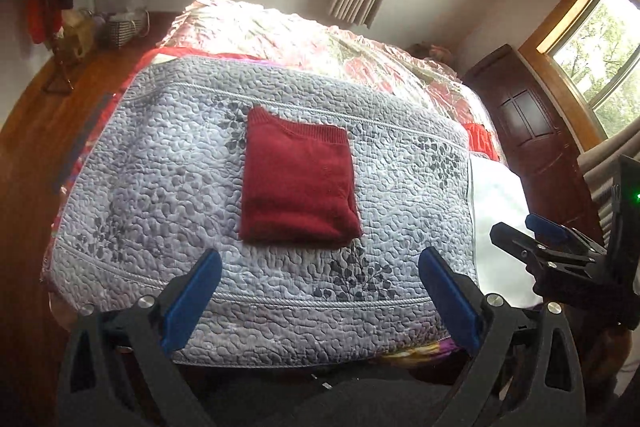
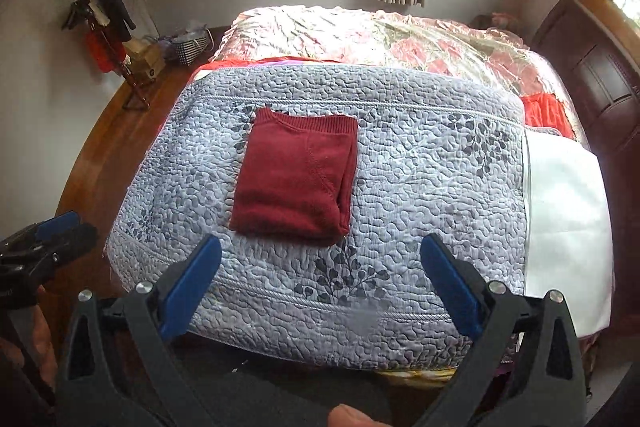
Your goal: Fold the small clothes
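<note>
- A dark red knitted sweater (image 1: 298, 183) lay folded into a neat, roughly square packet, its ribbed band along the far edge and a curved seam showing on the top layer in the right wrist view.
- The folded layers showed as stacked edges along the packet's right side.
- It rested flat on a grey-blue quilted bedspread with a dark leaf print (image 2: 420, 187), about midway across the spread and closer to the near edge of the bed than to the far one.
- The left gripper (image 1: 320, 291) hung above the near edge of the bed, its blue-padded jaws spread wide and holding nothing, clear of the sweater.
- The right gripper (image 2: 320, 287) hung likewise, jaws spread wide and empty.
- What lay inside the fold, sleeves included, was hidden.
- The far half of the bed lay under a clear plastic sheet (image 1: 320, 39) whose glare blurred the red floral cover beneath.
- A white cloth (image 2: 568, 211) at the spread's right edge was partly cut off by the right gripper.
</note>
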{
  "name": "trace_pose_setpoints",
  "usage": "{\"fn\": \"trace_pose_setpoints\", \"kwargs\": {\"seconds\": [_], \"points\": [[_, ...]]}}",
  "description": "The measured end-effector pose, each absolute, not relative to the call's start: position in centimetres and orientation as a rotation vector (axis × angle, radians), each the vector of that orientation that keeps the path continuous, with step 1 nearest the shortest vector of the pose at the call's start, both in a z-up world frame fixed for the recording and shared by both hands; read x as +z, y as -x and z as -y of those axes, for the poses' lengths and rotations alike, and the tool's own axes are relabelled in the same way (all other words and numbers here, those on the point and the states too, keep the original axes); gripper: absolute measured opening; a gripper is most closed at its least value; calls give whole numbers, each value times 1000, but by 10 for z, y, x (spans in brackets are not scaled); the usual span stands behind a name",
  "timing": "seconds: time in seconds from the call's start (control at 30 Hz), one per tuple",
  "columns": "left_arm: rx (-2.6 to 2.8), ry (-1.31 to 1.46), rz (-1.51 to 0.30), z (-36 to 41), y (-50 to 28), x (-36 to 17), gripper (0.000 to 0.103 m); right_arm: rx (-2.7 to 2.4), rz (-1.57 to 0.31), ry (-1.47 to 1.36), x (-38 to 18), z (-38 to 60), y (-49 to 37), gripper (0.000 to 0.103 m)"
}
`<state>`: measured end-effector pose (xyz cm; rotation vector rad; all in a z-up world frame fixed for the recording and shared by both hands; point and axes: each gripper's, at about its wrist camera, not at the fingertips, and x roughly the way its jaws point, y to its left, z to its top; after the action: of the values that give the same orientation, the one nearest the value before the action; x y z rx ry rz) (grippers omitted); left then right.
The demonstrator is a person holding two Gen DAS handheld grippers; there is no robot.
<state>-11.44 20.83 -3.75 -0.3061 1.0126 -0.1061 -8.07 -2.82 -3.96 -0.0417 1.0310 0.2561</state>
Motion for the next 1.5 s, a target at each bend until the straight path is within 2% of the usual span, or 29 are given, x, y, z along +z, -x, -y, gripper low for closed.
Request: {"fn": "trace_pose_setpoints", "kwargs": {"seconds": [0.23, 0.77, 1.5], "points": [[-137, 343, -993, -207, 128, -21, 99, 181, -980, 108, -7, 18, 102, 100], [-166, 311, -1018, -194, 130, -27, 99, 208, -992, 104, -10, 16, 114, 97], [-166, 297, -1001, -195, 129, -20, 99, 201, -977, 118, -7, 7, 108, 99]]}}
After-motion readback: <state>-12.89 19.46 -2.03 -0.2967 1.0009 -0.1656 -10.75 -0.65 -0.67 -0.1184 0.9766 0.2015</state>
